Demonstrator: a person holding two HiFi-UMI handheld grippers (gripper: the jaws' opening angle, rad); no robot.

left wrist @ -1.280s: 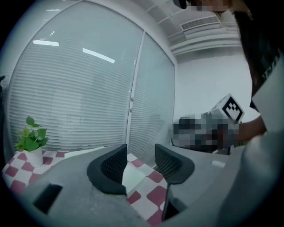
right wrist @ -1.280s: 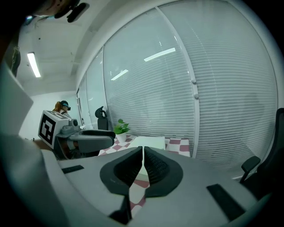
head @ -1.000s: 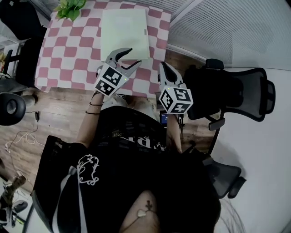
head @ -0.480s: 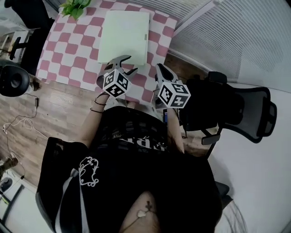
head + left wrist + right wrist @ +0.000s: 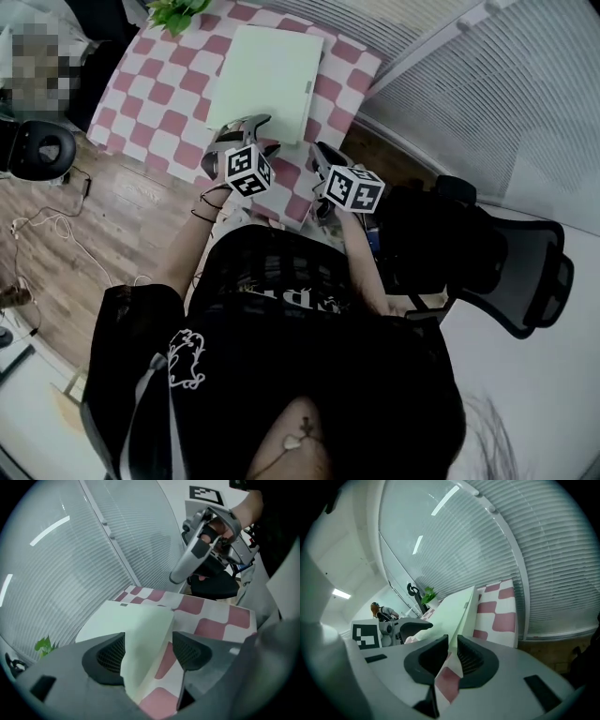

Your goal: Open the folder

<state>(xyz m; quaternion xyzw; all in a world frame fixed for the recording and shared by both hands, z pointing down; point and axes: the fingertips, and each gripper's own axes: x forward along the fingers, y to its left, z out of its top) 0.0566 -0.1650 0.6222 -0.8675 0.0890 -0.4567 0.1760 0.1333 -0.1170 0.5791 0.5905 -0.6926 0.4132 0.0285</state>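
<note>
A pale green folder (image 5: 267,75) lies closed and flat on the table with the pink-and-white checked cloth (image 5: 169,103). My left gripper (image 5: 251,131) hovers over the folder's near edge. Its jaws are opening, and the folder's near corner (image 5: 143,630) shows in the wide gap between them, with neither pad pressing on it. My right gripper (image 5: 316,153) is shut, just right of the folder's near right corner, above the table's near edge. Along its jaws (image 5: 452,653) I see the folder's edge (image 5: 464,606) and the cloth. The right gripper (image 5: 197,555) also shows in the left gripper view.
A potted plant (image 5: 178,9) stands at the table's far left corner. A black office chair (image 5: 497,253) is to my right and a round black seat (image 5: 42,150) to my left on the wooden floor. Slatted blinds (image 5: 487,84) run behind the table's right side.
Both grippers have come down toward the table's near edge and the folder. The left jaws stand wider than before. The right jaws stay closed.
</note>
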